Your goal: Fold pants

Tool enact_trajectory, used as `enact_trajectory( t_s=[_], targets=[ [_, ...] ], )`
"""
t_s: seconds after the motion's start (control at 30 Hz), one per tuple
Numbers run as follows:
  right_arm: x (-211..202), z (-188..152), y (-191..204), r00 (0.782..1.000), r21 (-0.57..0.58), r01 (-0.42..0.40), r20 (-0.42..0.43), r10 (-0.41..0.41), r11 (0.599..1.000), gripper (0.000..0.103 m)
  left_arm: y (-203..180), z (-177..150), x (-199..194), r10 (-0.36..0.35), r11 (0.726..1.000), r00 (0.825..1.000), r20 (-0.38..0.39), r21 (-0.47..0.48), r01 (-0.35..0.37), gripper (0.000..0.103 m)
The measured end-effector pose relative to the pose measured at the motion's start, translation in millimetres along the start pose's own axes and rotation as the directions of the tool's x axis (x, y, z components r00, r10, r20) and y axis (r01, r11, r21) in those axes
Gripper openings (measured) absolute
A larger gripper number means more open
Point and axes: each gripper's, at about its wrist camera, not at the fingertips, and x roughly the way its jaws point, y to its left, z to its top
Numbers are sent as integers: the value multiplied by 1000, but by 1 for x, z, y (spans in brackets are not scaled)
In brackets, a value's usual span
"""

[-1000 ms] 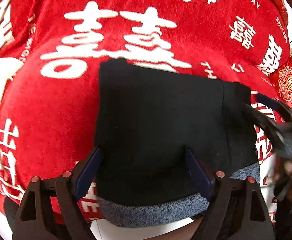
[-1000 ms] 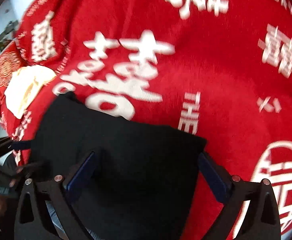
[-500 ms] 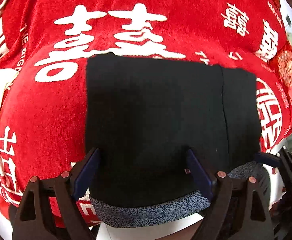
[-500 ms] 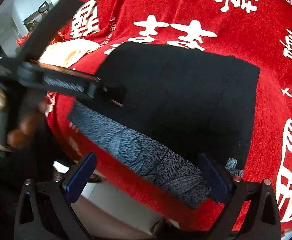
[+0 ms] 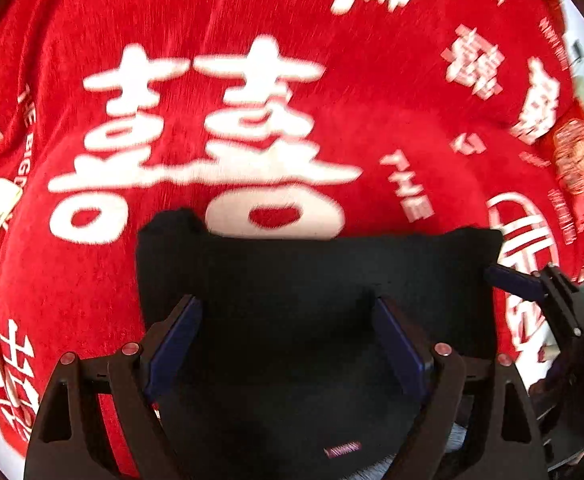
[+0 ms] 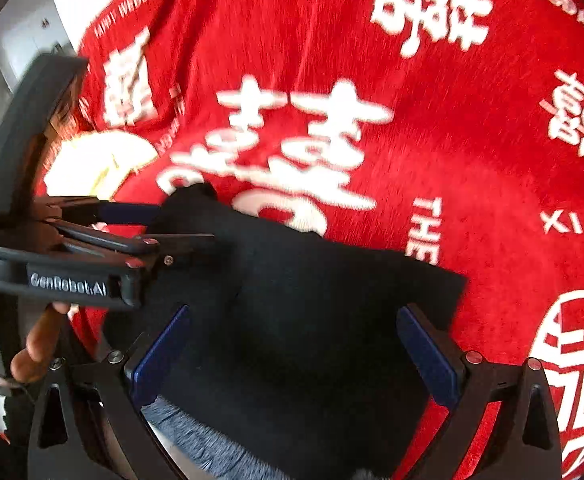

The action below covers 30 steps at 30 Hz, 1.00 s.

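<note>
Our left gripper (image 5: 288, 340) and right gripper (image 6: 292, 344) hover over the folded black pants (image 5: 315, 280) — fingers spread, both released — on the red blanket (image 5: 212, 20).

The left hand-held gripper (image 6: 164, 232) is showing "GenRobot.AI"; the red blanket (image 6: 471, 160) is displaying "THE", "WEDDING" and double-happiness characters.
</note>
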Motion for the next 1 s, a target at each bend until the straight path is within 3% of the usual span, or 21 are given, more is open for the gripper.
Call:
enact_trajectory(
  t_s=[0.07,0.17,0.23,0.33,0.4,0.43,0.5,0.57,0.67,0.7,0.73,0.8,0.87,1.0],
  targets=[
    [22,-4,-1,997,-14,15,-73,-16,1000,102,-5,-2,11,31,999,1000,-3,40,-30,92],
    [27,-12,7,995,-67,69,-70,-74,995,103,-14,-6,10,71,993,997,10,94,-72,94],
    [18,-13,12,993,-69,88,-75,-93,994,103,-11,-11,-3,39,996,999,36,74,-41,94],
    [-12,-40,26,1000,-47,24,8,-24,999,103,0,-31,-14,-20,999,998,62,43,18,94],
    [-4,-60,32,999,-45,17,-51,-19,999,103,-6,-42,-7,22,994,997,70,103,-29,94],
    [4,-72,35,995,-68,50,-79,-56,996,103,-13,-48,-1,64,985,995,75,155,-74,94],
    [6,-87,52,989,-182,135,-31,-143,974,103,-23,-55,-1,128,968,985,114,204,-149,94],
    [2,-91,63,978,-197,187,-53,-200,963,103,-22,-58,-14,111,975,986,124,177,-132,94],
    [-20,-100,68,995,-144,102,-4,-104,984,103,-9,-74,-29,65,991,989,132,109,-80,94],
    [-20,-105,69,995,-139,89,-22,-92,986,103,-4,-81,-29,59,993,991,120,92,-71,94],
    [-13,-111,67,993,-138,89,-59,-98,986,103,-1,-86,-27,57,994,993,107,83,-66,94],
    [-8,-119,70,992,-170,109,-48,-118,979,103,7,-99,-15,58,995,996,67,73,-63,96],
    [-4,-122,75,988,-209,133,-49,-146,969,103,19,-106,-12,36,999,997,74,18,-37,103],
    [1,-123,80,982,-244,157,-67,-178,957,103,27,-107,-12,2,1000,998,59,-28,0,103]
  ],
)
